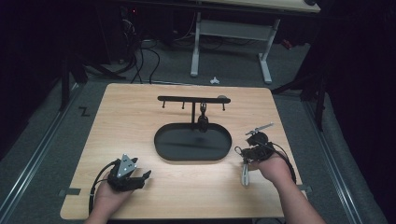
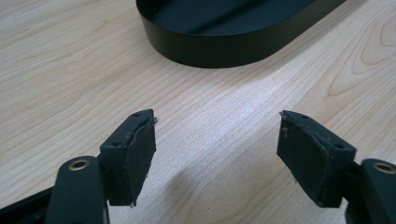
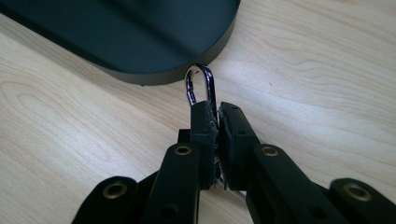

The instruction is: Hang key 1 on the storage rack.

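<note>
Black and oval, the tray sits mid-table with a hook rack rising behind it; something dark, perhaps a key fob, hangs from one hook. We hold the right gripper just off the tray's rim, its jaws pressed together on a metal ring. Our left gripper stands spread over bare wooden table. We read no writing anywhere.

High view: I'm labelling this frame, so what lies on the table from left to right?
Left gripper, fingers open → black oval tray with its hook rack → right gripper, fingers shut on a metal loop.
</note>
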`<state>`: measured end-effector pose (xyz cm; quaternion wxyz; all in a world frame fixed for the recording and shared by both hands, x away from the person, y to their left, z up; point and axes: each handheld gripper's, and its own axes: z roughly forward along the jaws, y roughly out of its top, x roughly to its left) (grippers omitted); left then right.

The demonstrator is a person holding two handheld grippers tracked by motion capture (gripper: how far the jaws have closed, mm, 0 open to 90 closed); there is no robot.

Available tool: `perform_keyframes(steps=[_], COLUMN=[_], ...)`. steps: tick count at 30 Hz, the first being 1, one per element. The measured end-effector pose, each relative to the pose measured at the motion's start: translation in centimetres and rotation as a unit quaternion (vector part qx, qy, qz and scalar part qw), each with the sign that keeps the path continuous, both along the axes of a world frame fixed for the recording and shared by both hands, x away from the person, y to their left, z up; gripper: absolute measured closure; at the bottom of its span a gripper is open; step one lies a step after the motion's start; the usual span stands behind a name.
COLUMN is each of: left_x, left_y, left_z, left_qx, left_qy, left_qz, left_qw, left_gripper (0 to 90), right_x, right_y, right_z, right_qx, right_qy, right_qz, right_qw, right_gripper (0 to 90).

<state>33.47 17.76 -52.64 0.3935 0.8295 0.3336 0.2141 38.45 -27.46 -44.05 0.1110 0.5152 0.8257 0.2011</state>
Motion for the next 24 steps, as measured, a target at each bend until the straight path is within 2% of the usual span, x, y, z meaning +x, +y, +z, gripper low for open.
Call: perform_keyframes(steps=[13, 24], left_x=[0.0, -0.1], left_y=[0.0, 0.2], left_z=[0.0, 0.1], left_qx=[-0.002, -0.005], left_qy=[0.000, -0.002], left_qz=[0.001, 0.003], left_qw=[1.0000, 1.0000], left_gripper=[28.5, 28.5], right_x=[0.3, 0.9], right_y=[0.1, 0.9], right_z=[4.1, 6.7], right_qx=[-0.001, 0.002], right_qy=[-0.019, -0.040], right_qz=[-0.001, 0.007], right_qw=[0.9998, 0.9992], right_gripper=[85.1, 85.2])
